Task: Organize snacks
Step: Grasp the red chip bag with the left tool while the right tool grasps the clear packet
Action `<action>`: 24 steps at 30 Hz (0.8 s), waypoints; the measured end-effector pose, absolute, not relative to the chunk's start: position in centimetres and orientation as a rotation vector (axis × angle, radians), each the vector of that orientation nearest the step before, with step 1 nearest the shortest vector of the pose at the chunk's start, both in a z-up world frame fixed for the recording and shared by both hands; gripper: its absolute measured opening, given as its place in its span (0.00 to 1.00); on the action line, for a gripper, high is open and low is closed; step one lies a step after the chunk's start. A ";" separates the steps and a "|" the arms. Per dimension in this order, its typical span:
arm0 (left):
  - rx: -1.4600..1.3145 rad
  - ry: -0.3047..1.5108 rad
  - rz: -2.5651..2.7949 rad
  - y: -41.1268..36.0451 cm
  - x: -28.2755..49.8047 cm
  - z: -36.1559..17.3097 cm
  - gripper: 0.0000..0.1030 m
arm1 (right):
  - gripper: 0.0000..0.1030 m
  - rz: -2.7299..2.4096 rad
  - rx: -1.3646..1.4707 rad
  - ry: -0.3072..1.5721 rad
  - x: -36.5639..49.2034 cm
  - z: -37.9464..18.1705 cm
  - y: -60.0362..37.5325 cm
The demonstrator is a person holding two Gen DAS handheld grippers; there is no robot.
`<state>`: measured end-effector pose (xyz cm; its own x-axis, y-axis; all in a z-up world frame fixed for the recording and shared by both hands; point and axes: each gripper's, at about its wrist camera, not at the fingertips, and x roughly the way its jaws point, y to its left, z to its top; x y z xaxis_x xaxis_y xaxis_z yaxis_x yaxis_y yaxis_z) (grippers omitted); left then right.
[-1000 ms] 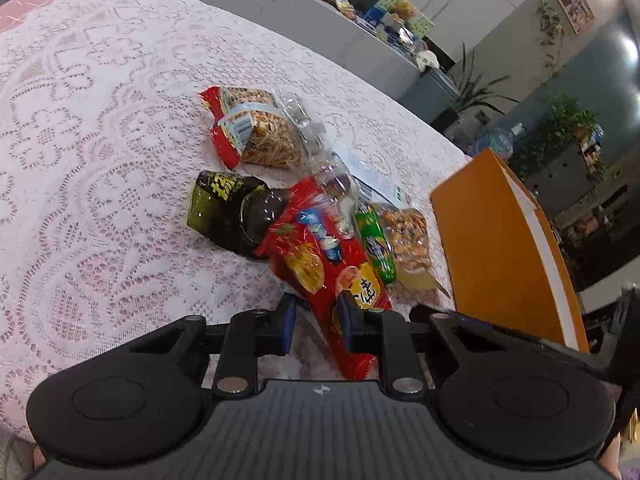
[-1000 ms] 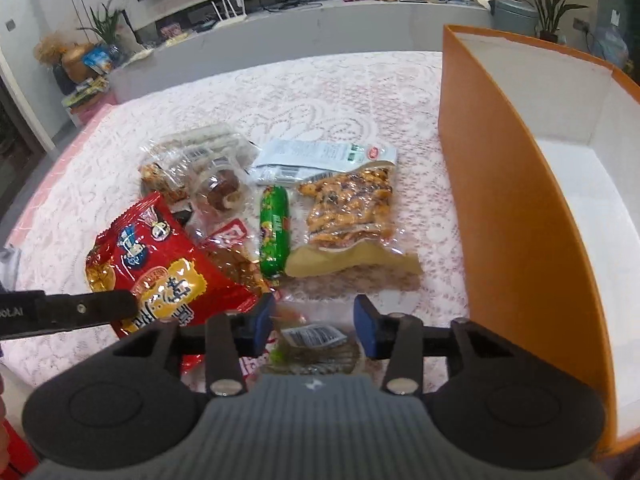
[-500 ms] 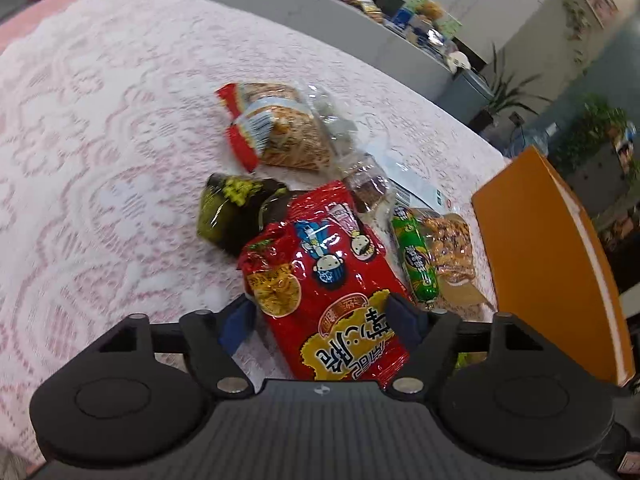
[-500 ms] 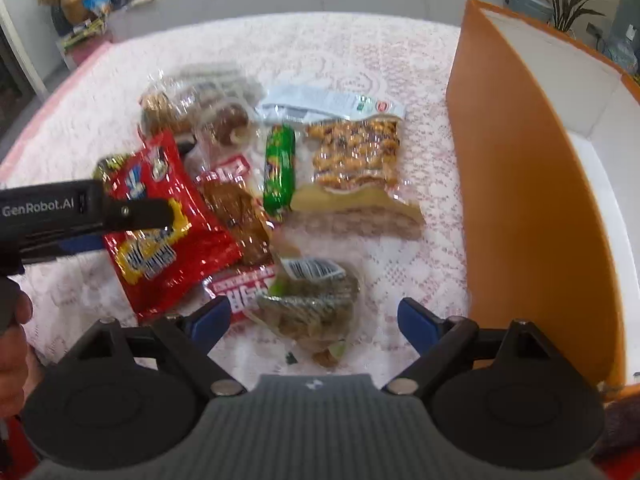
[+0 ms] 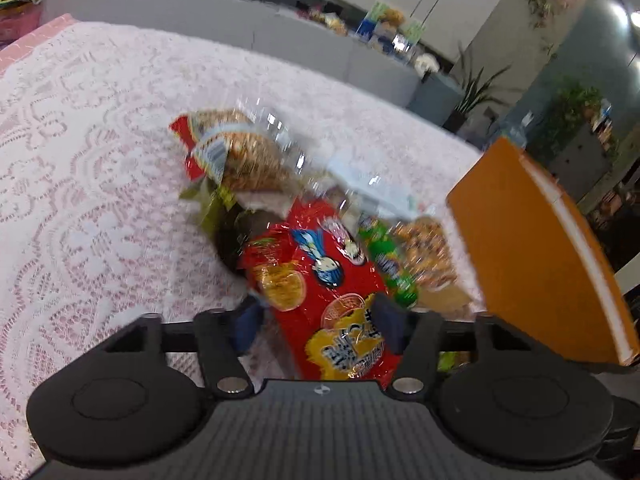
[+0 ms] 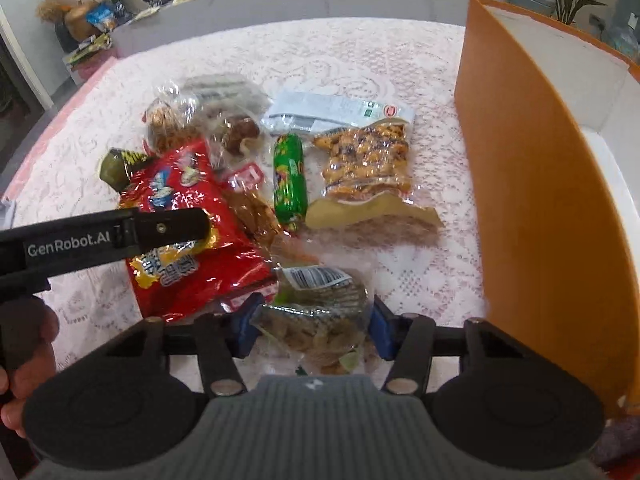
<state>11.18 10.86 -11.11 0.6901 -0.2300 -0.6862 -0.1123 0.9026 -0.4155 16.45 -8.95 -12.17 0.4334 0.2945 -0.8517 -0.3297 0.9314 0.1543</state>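
A heap of snack packets lies on the lace tablecloth (image 5: pixel 80 168). My left gripper (image 5: pixel 316 324) has its jaws closing, and both pads touch the sides of the red snack bag (image 5: pixel 316 280), which rests on the cloth. From the right wrist view the same red snack bag (image 6: pixel 224 264) lies under the left gripper's finger (image 6: pixel 160 228). My right gripper (image 6: pixel 312 330) is closing too, its blue pads pressing a clear packet of greenish-brown snacks (image 6: pixel 316 312). The orange box (image 6: pixel 532 200) stands open on the right.
A green roll (image 6: pixel 289 176), a clear pack of coated nuts (image 6: pixel 368 160), a white flat packet (image 6: pixel 332 110), a dark green packet (image 6: pixel 118 164) and a clear bag with a red end (image 5: pixel 236 152) lie behind. A person's hand (image 6: pixel 24 360) holds the left gripper.
Both grippers opened wide half a second ago and have narrowed again. The left now spans the red bag; the right has the clear packet between its pads.
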 end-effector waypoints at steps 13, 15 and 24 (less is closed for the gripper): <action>-0.517 0.765 -0.197 10.2 10.5 -9.8 0.37 | 0.51 0.359 0.026 0.969 16.3 -11.0 -9.7; -0.539 0.776 -0.193 10.4 10.8 -10.1 0.38 | 0.51 0.366 0.035 0.978 16.5 -11.2 -9.5; -0.615 0.885 -0.196 10.5 12.5 -12.4 0.42 | 0.50 0.405 0.065 1.041 17.0 -12.4 -9.2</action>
<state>12.51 10.47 -12.36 0.6290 -0.4048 -0.6637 -0.0874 0.8115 -0.5777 17.02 -9.18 -12.36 0.4389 0.3557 -0.8251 -0.2952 0.9244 0.2415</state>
